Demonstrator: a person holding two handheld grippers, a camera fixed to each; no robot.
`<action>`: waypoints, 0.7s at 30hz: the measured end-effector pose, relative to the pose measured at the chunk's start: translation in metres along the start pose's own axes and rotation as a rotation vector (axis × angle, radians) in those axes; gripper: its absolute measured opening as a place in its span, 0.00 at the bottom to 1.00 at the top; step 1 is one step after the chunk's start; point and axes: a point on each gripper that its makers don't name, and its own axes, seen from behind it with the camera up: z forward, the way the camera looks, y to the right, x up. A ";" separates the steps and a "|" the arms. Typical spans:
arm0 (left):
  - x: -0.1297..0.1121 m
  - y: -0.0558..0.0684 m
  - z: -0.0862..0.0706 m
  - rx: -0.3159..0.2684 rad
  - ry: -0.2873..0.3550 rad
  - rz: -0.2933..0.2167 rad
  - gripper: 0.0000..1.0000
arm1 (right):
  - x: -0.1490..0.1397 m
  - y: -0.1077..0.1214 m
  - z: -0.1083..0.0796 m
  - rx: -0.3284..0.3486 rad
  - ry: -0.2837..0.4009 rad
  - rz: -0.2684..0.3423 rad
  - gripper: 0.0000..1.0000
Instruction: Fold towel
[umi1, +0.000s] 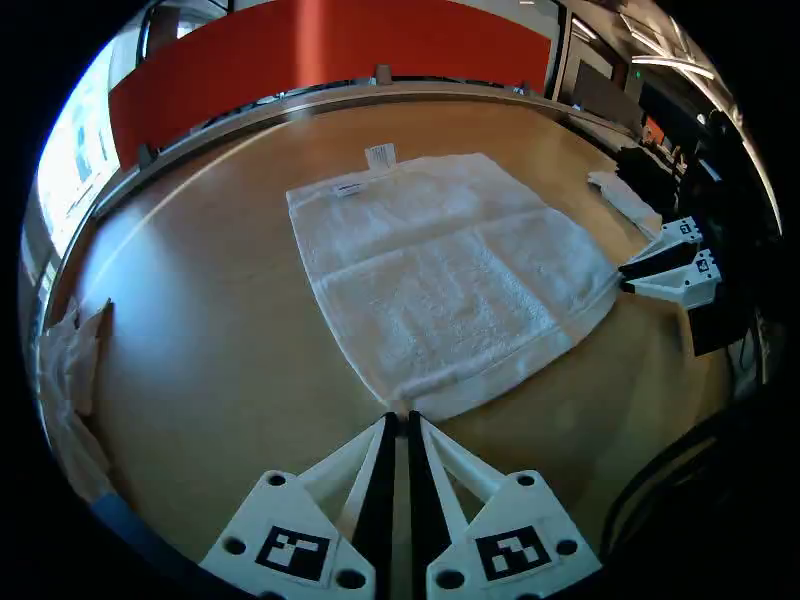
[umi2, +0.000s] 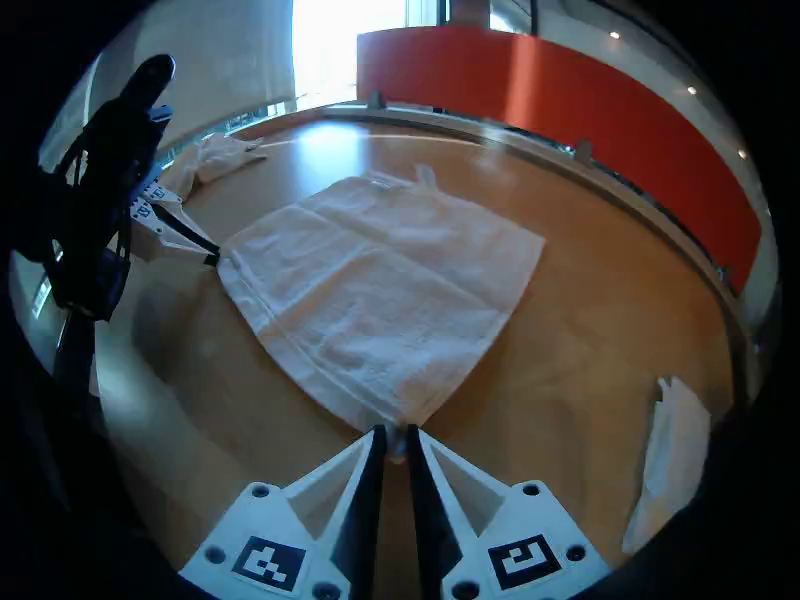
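The left gripper (umi1: 398, 420), bottom centre, is closed to a slit on a towel (umi1: 450, 280) corner; the right gripper (umi2: 397, 438) likewise. Bare table (umi1: 220, 330) is seen around every towel edge.

Low opposing views sharing towel (umi1: 450, 290)

A white terry towel (umi1: 450, 270) lies spread flat in the middle of the worktop (umi1: 200, 330), roughly square, crossed by fold creases. Its small label (umi1: 380, 155) juts from the edge nearest the worktop's far rim.
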 end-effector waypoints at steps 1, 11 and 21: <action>-0.001 0.000 -0.001 -0.001 -0.002 -0.002 0.08 | 0.001 0.000 -0.001 -0.001 0.001 -0.001 0.17; -0.003 0.005 -0.017 -0.014 -0.010 -0.048 0.08 | 0.017 -0.003 -0.014 0.007 0.025 -0.020 0.17; 0.011 0.008 -0.045 -0.023 0.010 -0.106 0.08 | 0.036 -0.012 -0.038 0.016 0.050 -0.051 0.17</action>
